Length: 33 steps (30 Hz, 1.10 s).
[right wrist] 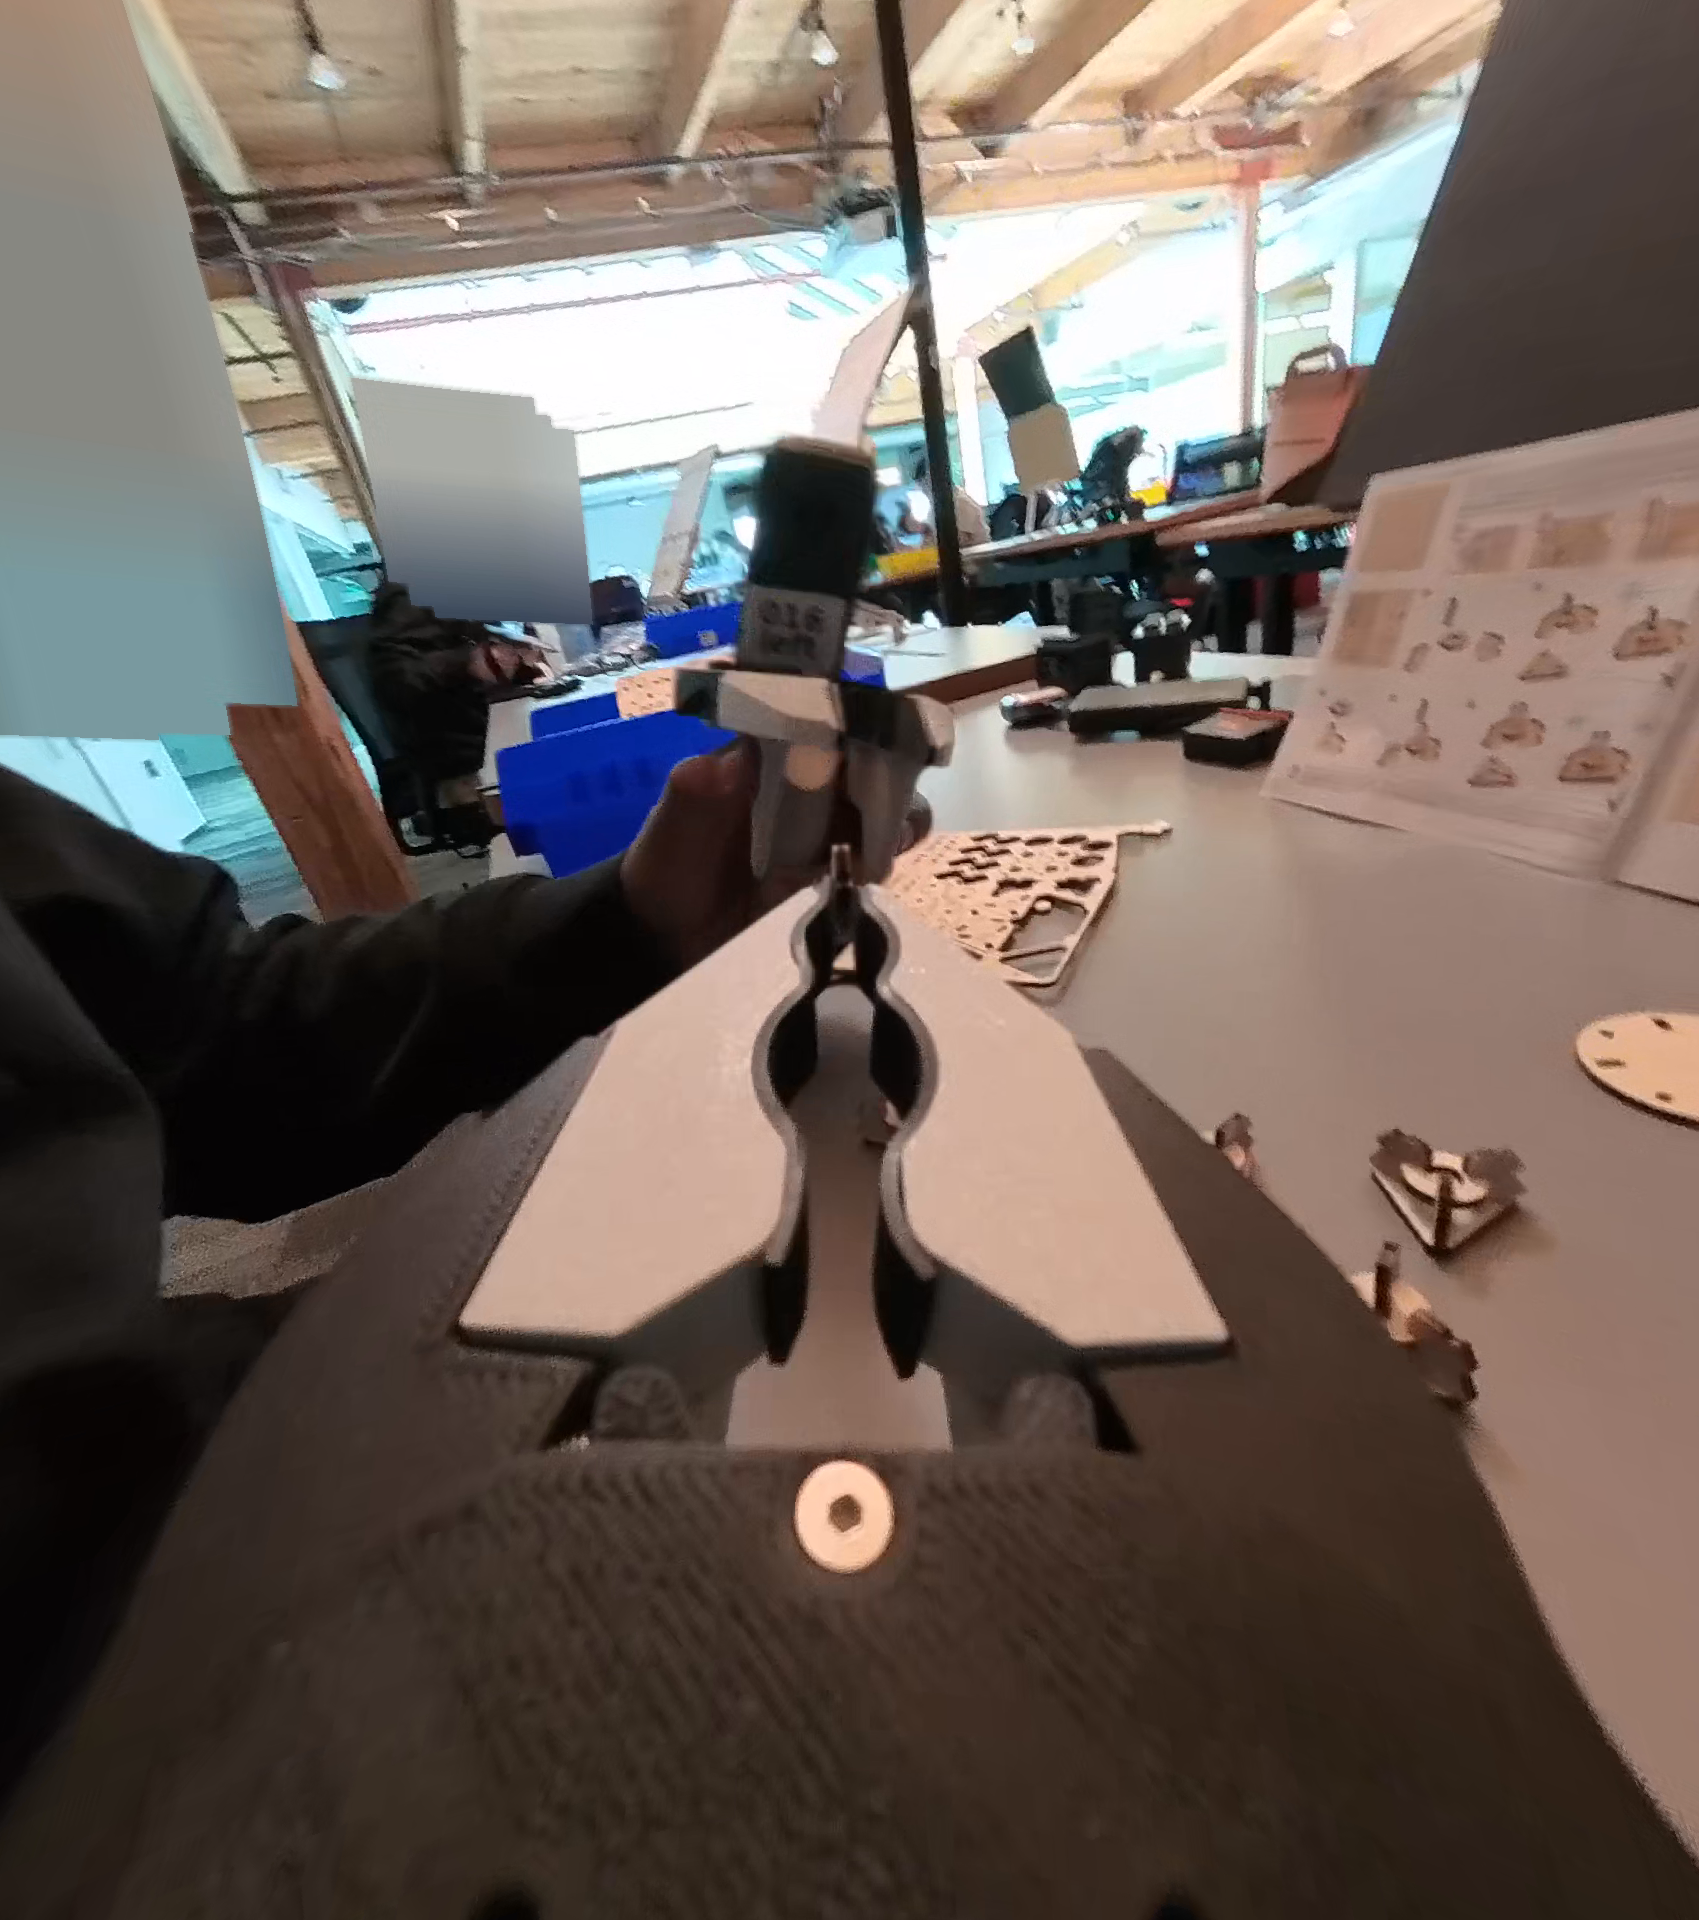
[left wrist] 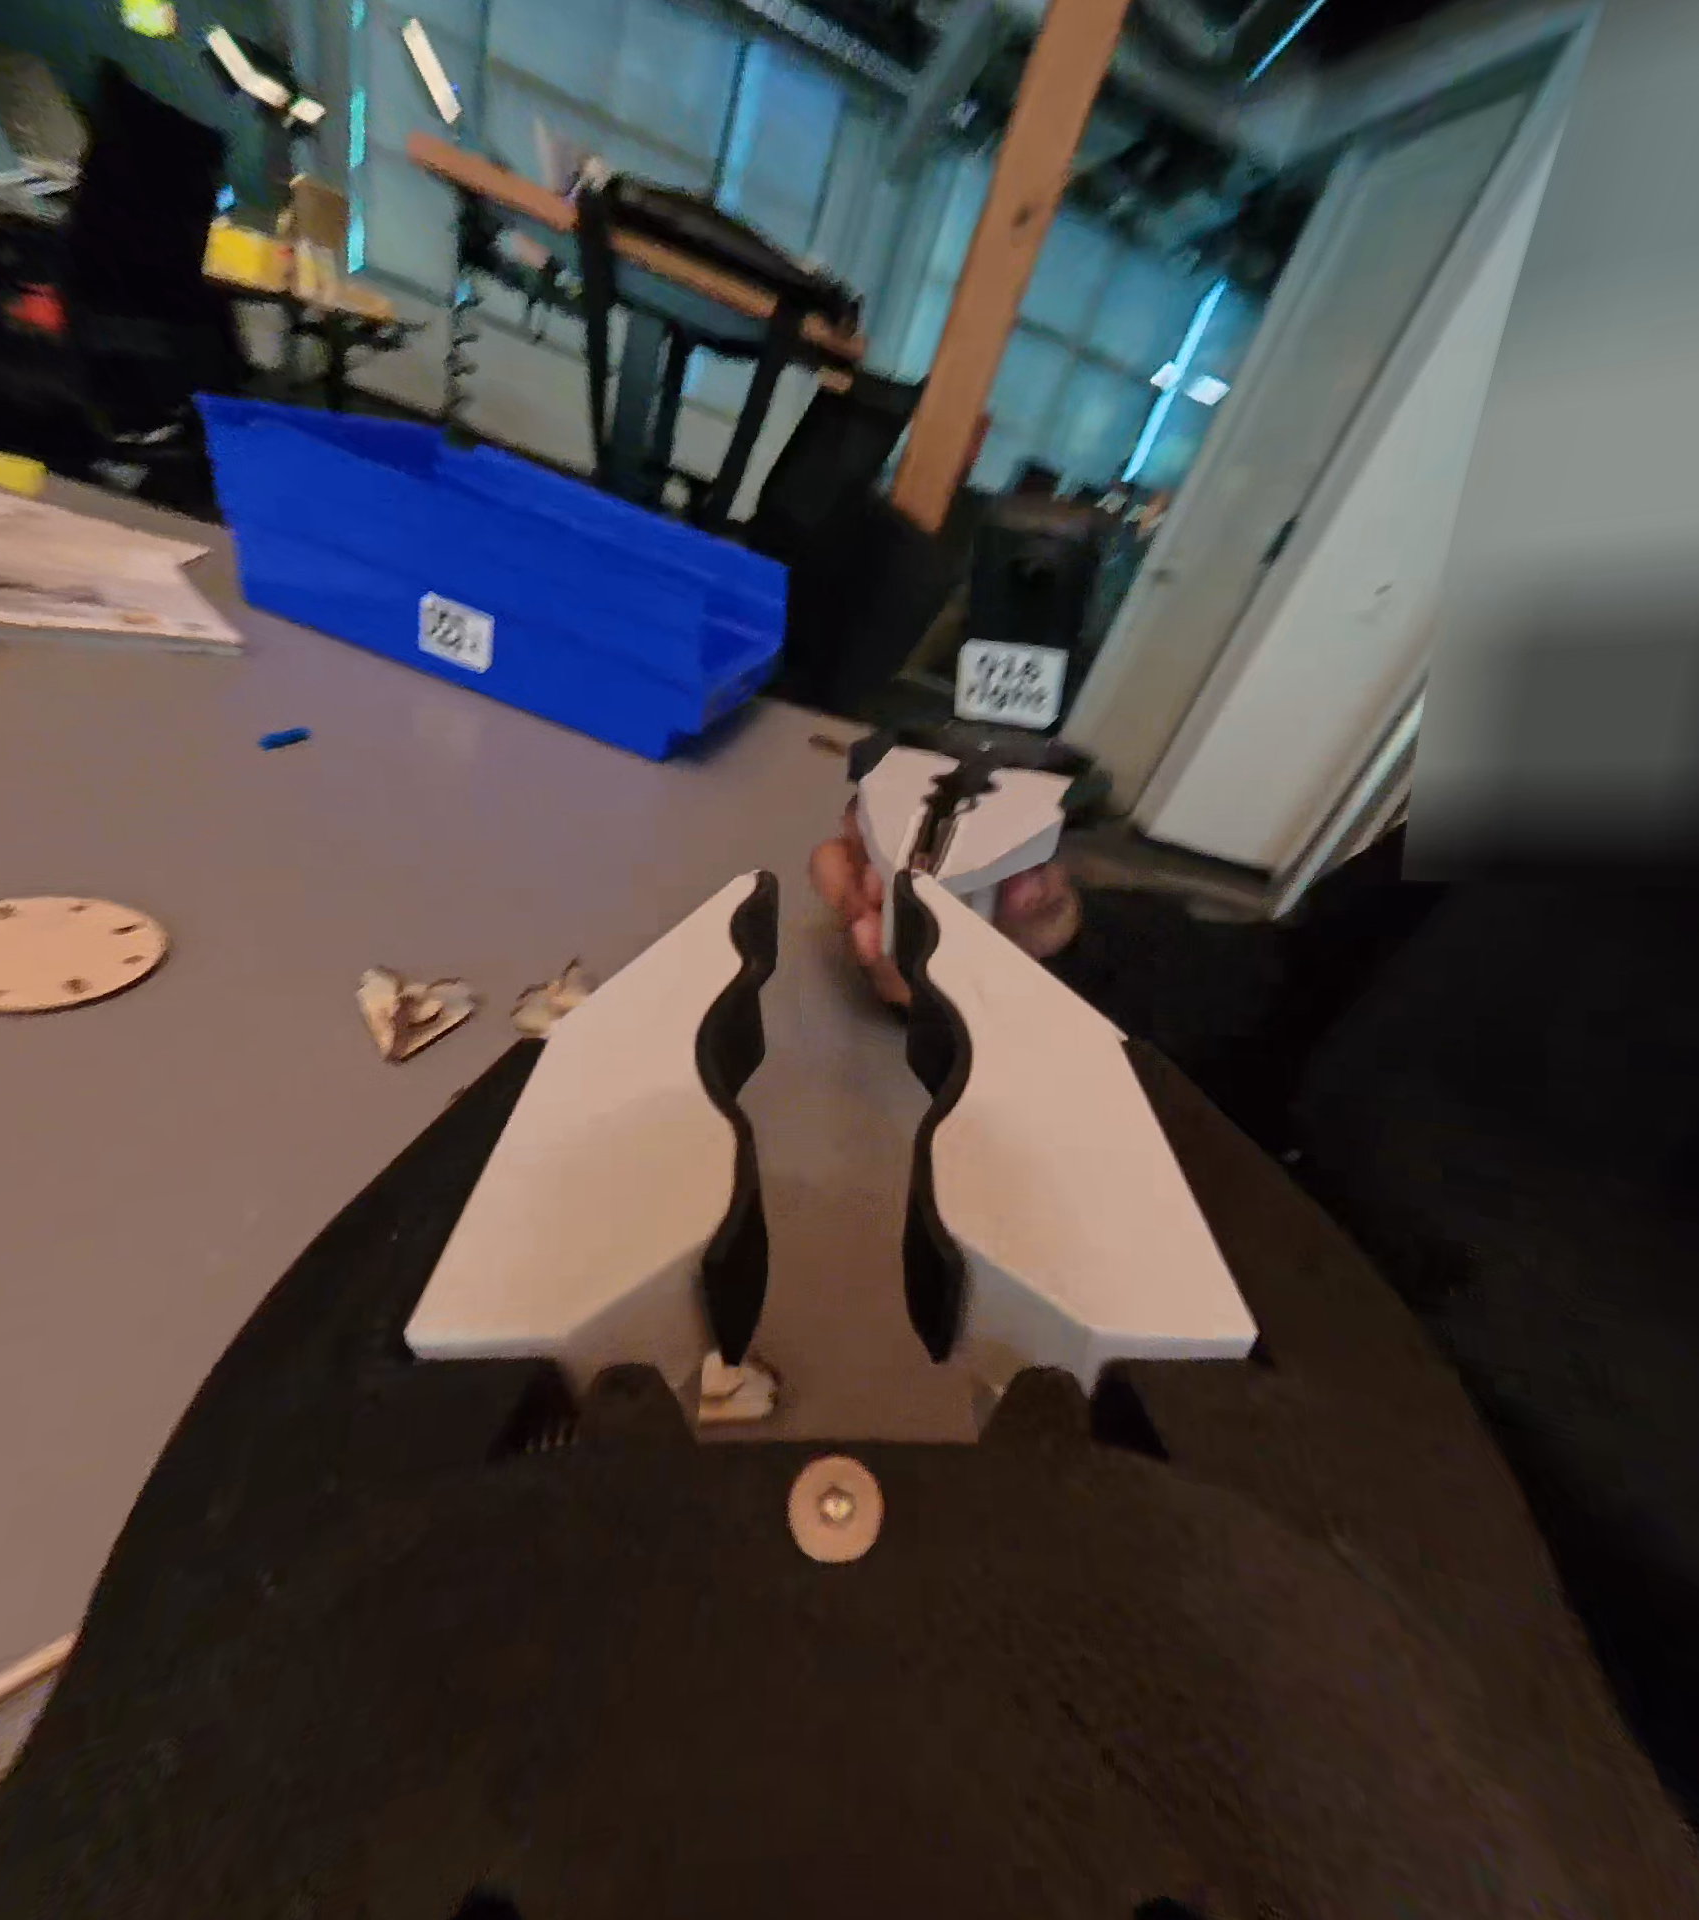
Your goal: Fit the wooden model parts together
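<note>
Above a grey table (left wrist: 201,1143) in a workshop, the two hand-held tools faced each other tip to tip. The right gripper (right wrist: 840,914) was clenched on a thin, pale sliver of wood (right wrist: 839,868), seen edge-on and poking past its fingertips, apparently offered up to the other tool. The left gripper (left wrist: 834,894) stood released, nothing between its black wavy pads (left wrist: 746,997), likely spread to take or steady that sliver. Off to the right lay a punched-out plywood sheet (right wrist: 1021,894), probably the source of such pieces. Nearer on that side sat small slotted wooden assemblies (right wrist: 1442,1195) and a round wooden disc (right wrist: 1692,1070). A printed diagram sheet (right wrist: 1551,644) leaned at the far right, seemingly for reference.
</note>
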### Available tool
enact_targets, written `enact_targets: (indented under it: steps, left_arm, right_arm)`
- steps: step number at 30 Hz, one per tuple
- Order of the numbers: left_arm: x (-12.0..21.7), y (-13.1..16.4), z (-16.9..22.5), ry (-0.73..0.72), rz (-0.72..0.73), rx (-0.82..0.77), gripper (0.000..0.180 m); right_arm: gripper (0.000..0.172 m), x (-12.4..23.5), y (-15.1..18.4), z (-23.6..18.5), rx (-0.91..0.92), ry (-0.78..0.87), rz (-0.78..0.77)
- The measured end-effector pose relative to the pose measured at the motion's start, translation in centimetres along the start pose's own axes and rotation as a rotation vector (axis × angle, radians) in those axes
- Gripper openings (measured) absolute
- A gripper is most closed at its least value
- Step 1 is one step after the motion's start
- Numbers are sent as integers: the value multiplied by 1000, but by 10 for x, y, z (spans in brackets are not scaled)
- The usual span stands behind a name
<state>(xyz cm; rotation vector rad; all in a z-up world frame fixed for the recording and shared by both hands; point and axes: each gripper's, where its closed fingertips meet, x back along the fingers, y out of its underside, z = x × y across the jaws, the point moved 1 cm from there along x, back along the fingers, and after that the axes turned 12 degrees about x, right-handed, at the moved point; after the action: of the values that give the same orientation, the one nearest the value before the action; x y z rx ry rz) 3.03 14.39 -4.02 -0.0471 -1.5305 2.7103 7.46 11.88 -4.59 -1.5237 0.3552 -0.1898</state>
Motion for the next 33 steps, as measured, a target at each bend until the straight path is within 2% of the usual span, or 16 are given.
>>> enact_targets:
  steps: [4, 7, 9, 12, 16, 18, 26, 33]
  left_arm:
    - [6, 19, -14, -226, -126, -84, 25]
    - [15, 33, -24, -344, -239, -67, 29]
    - [20, 49, -26, -363, -325, -2, 27]
    - [24, 68, -28, -381, -356, 24, 23]
    - [25, 90, -42, -457, -456, 43, 30]
    - [25, 95, -46, -486, -485, 43, 30]
    - [24, 102, -50, -516, -531, 35, 21]
    - [24, 102, -50, -485, -525, 86, 20]
  right_arm:
    - [1, -10, 18, 2, -51, 24, -141]
    - [1, -16, 34, 2, -58, 44, -253]
    - [1, -20, 43, 3, -51, 60, -318]
    - [1, -27, 56, 0, -49, 15, -412]
    - [1, -32, 69, 7, 122, -43, -512]
    - [1, -36, 73, 12, 146, -92, -537]
    - [1, -42, 91, 6, 116, -272, -639]
    - [2, -43, 105, 4, 190, -311, -725]
